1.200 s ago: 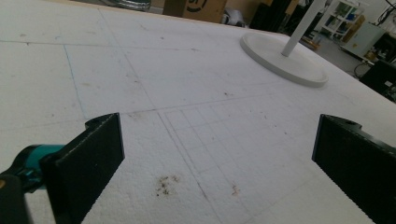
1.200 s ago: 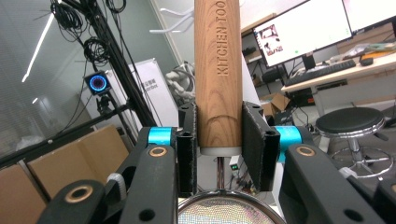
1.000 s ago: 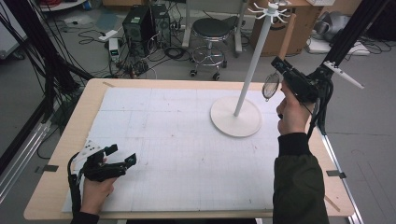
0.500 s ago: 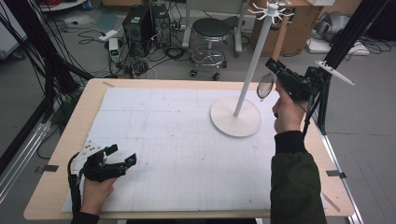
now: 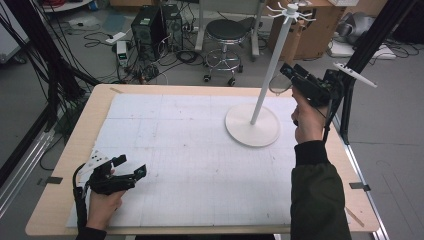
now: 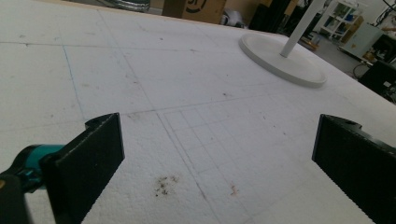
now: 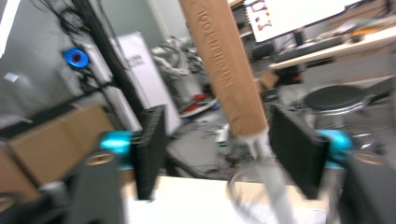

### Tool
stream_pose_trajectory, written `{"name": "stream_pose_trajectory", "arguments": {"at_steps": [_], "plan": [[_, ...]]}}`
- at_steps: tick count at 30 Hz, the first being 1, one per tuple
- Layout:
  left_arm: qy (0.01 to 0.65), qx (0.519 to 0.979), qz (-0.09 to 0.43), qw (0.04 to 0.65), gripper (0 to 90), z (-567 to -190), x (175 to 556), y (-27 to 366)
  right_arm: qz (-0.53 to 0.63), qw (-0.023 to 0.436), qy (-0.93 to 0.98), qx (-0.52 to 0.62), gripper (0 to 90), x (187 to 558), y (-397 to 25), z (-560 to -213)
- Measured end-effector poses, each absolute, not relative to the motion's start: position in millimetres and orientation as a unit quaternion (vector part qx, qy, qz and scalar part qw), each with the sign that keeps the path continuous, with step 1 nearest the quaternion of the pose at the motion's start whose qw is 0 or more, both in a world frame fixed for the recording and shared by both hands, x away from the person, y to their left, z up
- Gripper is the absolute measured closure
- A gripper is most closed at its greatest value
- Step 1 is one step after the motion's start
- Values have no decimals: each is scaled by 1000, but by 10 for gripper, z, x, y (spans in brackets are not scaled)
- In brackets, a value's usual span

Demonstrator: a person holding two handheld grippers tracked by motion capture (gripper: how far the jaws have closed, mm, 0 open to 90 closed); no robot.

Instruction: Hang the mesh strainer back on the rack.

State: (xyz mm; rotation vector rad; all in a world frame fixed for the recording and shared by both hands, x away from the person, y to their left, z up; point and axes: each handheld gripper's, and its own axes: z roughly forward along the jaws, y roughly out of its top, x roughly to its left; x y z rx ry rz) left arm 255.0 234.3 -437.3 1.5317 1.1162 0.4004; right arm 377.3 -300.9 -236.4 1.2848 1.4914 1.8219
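A white hook stand (image 5: 268, 72) rises from a round base (image 5: 252, 131) at the table's back right; its base (image 6: 280, 63) also appears in the left gripper view. My right gripper (image 5: 286, 71) is raised just right of the pole, shut on a wooden-handled wire utensil (image 7: 224, 60). The utensil's round wire loop (image 5: 276, 84) hangs beside the pole. In the right gripper view the handle leans against the right jaw, and that view is blurred. My left gripper (image 5: 132, 165) rests at the near left on the mat, open, with nothing between its jaws (image 6: 215, 158).
A white gridded mat (image 5: 200, 150) covers most of the wooden table (image 5: 57, 187). Black frame posts (image 5: 350, 100) stand just off the right edge. A stool (image 5: 227, 30), a computer tower (image 5: 150, 25) and cables lie on the floor beyond the far edge.
My right gripper has carried the utensil left and slightly up, closer to the stand's pole. The left gripper has stayed where it was.
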Motion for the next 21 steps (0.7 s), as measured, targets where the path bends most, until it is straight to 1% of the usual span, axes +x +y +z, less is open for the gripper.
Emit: {"name": "stream_pose_trajectory", "arguments": {"at_steps": [4, 12, 18, 21], "plan": [[474, 652, 171, 566, 29, -4375, 2550, 2331, 657, 240, 547, 461, 268, 3720, -3005, -2393], [471, 654, 171, 566, 29, -4372, 2545, 2312, 639, 234, 568, 463, 217, 3610, -3045, -2559], [470, 654, 171, 568, 29, -4363, 2534, 2315, 637, 235, 568, 465, 211, 3505, -3150, -2684], [471, 654, 171, 567, 29, -4367, 2539, 2312, 636, 228, 570, 468, 206, 3469, -3184, -2732]]}}
